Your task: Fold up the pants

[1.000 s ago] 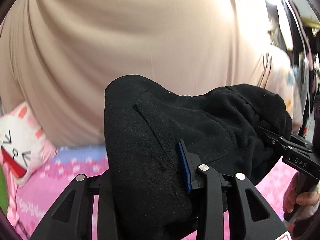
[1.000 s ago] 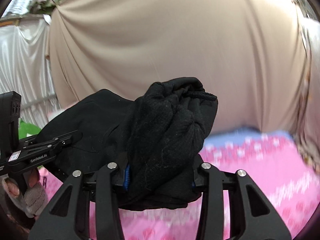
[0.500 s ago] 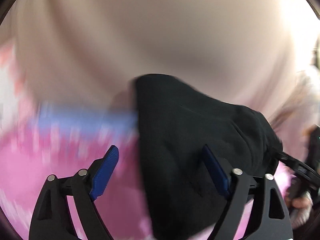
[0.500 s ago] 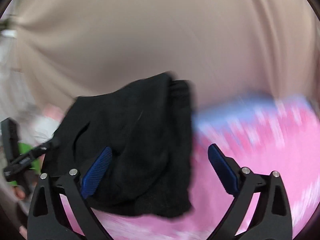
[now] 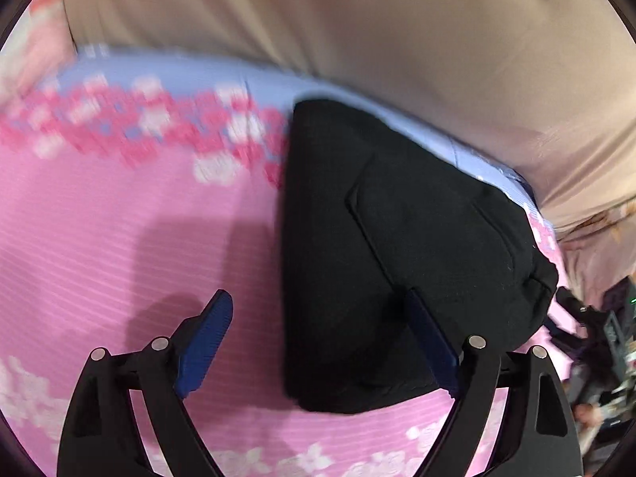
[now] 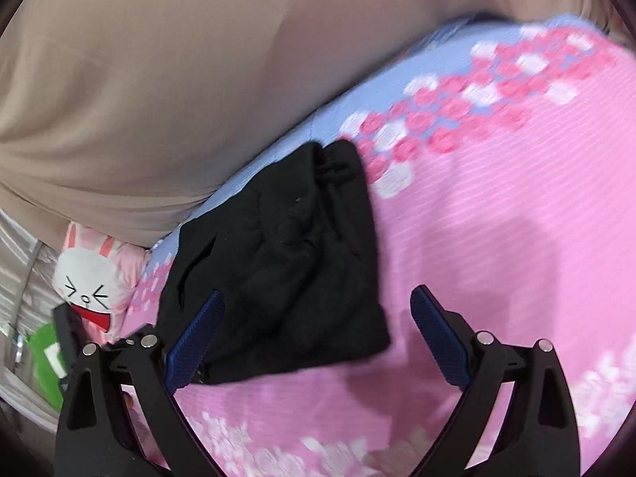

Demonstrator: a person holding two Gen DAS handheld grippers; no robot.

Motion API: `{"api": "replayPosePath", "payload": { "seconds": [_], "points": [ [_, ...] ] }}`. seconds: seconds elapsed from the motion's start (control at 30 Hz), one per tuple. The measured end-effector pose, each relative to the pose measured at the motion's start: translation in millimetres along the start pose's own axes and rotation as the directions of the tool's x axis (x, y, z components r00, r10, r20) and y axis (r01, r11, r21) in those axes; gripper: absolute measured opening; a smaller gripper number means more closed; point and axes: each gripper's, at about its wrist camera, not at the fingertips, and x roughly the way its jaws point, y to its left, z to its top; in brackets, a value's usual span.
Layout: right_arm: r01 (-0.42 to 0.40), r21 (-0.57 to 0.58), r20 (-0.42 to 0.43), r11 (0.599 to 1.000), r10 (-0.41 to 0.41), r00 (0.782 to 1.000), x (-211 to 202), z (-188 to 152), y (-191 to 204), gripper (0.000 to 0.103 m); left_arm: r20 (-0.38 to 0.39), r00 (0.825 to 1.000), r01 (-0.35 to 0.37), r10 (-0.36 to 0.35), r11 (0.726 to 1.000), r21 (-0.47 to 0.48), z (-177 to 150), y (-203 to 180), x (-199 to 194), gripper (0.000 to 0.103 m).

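1. Left gripper [image 5: 318, 338]: jaws spread wide, having just been opening; nothing pinched. Its right pad lies over the pants' near edge at 5 o'clock in the left wrist view, but no pad presses the cloth.

2. Pants [image 5: 397, 258]: black, folded into a compact bundle, lying on the bed sheet [image 5: 119, 218], centre-right in that view, reaching toward 2 o'clock. In the right wrist view the bundle sits centre-left, its drawstring end toward 12 o'clock.

3. Right gripper [image 6: 318, 334]: jaws likewise spread, just opened, released; the bundle's corner lies between the pads, untouched.

4. Step, as judged: folded bundle set down and let go; folding appears complete or nearly so. Next move likely calls for withdrawing both grippers without snagging cloth, or pressing the bundle flat.

5. Surface: pink striped sheet, flower print, blue band at far edge.

6. Room: beige curtain [image 6: 159, 79] behind, 12 o'clock; rabbit-face cushion [image 6: 91, 278] at 9 o'clock in the right wrist view.
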Motion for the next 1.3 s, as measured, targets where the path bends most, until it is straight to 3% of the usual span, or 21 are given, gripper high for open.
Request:
{"api": "replayPosePath", "payload": {
  "seconds": [0.03,0.07,0.1,0.17,0.2,0.33,0.4,0.43,0.5,0.53,0.57,0.63,0.7,0.77,0.83,0.87,0.97,1.1,1.2,1.27,1.3],
  "points": [
    [-0.014,0.014,-0.021,1.0,0.014,1.0,10,0,0,0.091,-0.018,1.0,0.025,-0.025,0.999,-0.023,2,5,7,0.086],
    [0.005,0.003,-0.026,1.0,-0.005,1.0,16,0,1,0.071,-0.02,0.998,0.058,-0.059,0.997,-0.047,4,8,11,0.082],
    [0.045,-0.031,-0.024,0.998,-0.046,0.999,20,-1,7,0.06,-0.007,0.997,0.082,-0.082,0.996,-0.046,6,8,10,0.054],
    [0.07,-0.108,0.013,0.992,-0.069,0.998,17,0,26,0.04,0.0,0.995,0.103,-0.103,0.994,-0.027,15,2,5,0.029],
    [0.08,-0.142,0.044,0.987,-0.074,0.996,10,1,37,0.039,0.014,0.995,0.097,-0.097,0.995,-0.008,19,-2,-1,0.018],
    [0.09,-0.249,0.197,0.964,-0.041,0.98,-28,13,84,0.038,0.124,0.985,0.116,-0.123,0.991,0.063,36,-21,-42,0.018],
    [0.107,-0.26,0.188,0.96,-0.058,0.98,-22,16,80,0.051,0.145,0.982,0.111,-0.121,0.991,0.074,40,-22,-46,0.023],
    [0.155,-0.247,0.159,0.957,-0.118,0.98,-6,15,64,0.062,0.137,0.988,0.055,-0.067,0.995,0.085,39,-20,-37,0.028],
    [0.256,-0.218,0.127,0.942,-0.233,0.964,8,6,38,0.066,0.109,0.993,-0.054,0.043,0.994,0.095,32,-11,-15,0.03],
    [0.235,-0.184,0.107,0.954,-0.218,0.97,8,-1,23,0.069,0.096,0.992,-0.093,0.085,0.992,0.087,28,-5,-7,0.027],
    [0.18,-0.148,0.104,0.973,-0.166,0.981,0,-4,16,0.068,0.084,0.994,-0.08,0.074,0.994,0.07,21,5,-5,0.028],
    [0.174,-0.13,0.142,0.976,-0.155,0.978,-20,-6,21,0.069,0.089,0.996,-0.029,0.026,0.999,0.037,13,17,-14,0.028],
    [0.17,-0.172,0.172,0.97,-0.141,0.975,-31,-3,36,0.069,0.117,0.993,-0.018,0.014,0.999,0.034,11,17,-27,0.027],
    [0.147,-0.198,0.142,0.969,-0.12,0.983,-22,4,48,0.069,0.125,0.992,-0.01,0.006,0.999,0.036,8,10,-32,0.033],
    [0.185,-0.238,0.094,0.953,-0.167,0.981,5,7,54,0.065,0.127,0.992,-0.026,0.018,0.998,0.057,4,0,-32,0.034],
    [0.229,-0.274,0.076,0.934,-0.217,0.973,20,6,57,0.046,0.135,0.99,-0.052,0.042,0.996,0.073,2,-8,-33,0.034],
    [0.252,-0.353,0.13,0.901,-0.219,0.967,7,2,82,0.017,0.144,0.987,-0.085,0.067,0.989,0.123,-3,-24,-29,0.038],
    [0.243,-0.417,0.231,0.876,-0.156,0.96,-24,3,111,0.015,0.169,0.983,-0.102,0.074,0.982,0.161,-9,-35,-29,0.046],
    [0.337,-0.399,0.149,0.853,-0.302,0.942,18,4,73,0.019,0.184,0.978,-0.134,0.101,0.975,0.175,-12,-37,-25,0.052],
    [0.312,-0.332,0.148,0.89,-0.278,0.949,18,0,51,0.039,0.187,0.975,-0.154,0.121,0.973,0.171,-14,-36,-22,0.059],
    [0.302,-0.308,0.15,0.902,-0.268,0.952,12,1,51,0.042,0.194,0.972,-0.168,0.134,0.97,0.173,-15,-36,-21,0.059]
  ]
}}
